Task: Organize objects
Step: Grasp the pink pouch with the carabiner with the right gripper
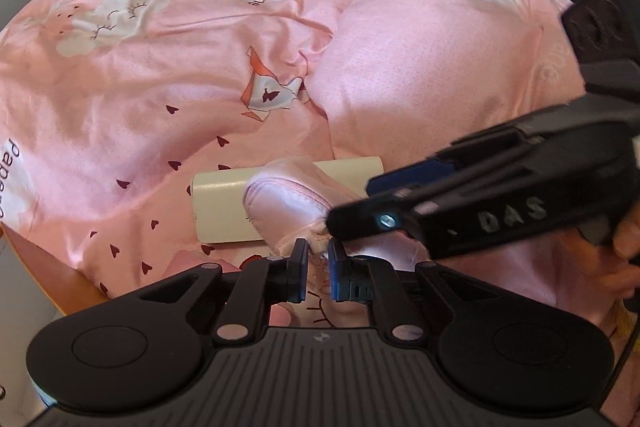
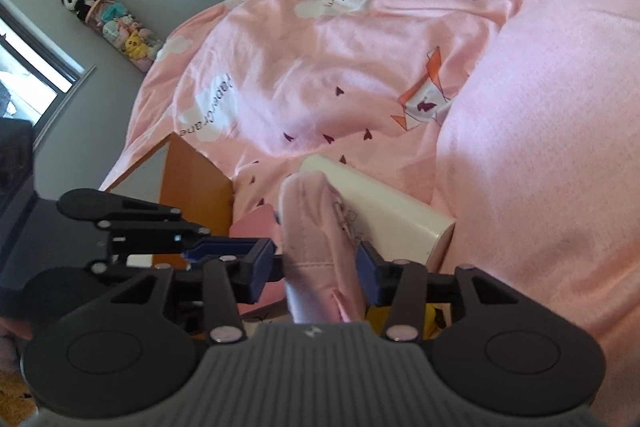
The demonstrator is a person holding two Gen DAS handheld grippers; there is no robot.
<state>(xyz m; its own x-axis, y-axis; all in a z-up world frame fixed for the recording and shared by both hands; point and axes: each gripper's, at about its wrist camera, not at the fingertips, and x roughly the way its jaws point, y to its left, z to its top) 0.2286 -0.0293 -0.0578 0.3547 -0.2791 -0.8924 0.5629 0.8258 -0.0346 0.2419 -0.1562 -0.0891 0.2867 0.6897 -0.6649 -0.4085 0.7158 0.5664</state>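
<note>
Step in hand: passing the pink pouch (image 1: 288,199) between grippers.
Left hand-held gripper (image 1: 319,254) is clamped on its edge; right hand-held gripper (image 2: 316,259) stands parted around it. Next: withdraw right, then place the pouch beside the cream case (image 1: 224,203).

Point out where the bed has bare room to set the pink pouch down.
Free: the flat quilt left of the pillow and beyond the cream box. Crowded: the near edge, where box, pink pouch and both grippers bunch together.

Pale pink pouch (image 1: 288,203) ahead of black, blue-padded left gripper (image 1: 319,259); cream case (image 1: 224,211) beyond; pink duvet (image 1: 160,67) with white clouds, maroon hearts.
</note>
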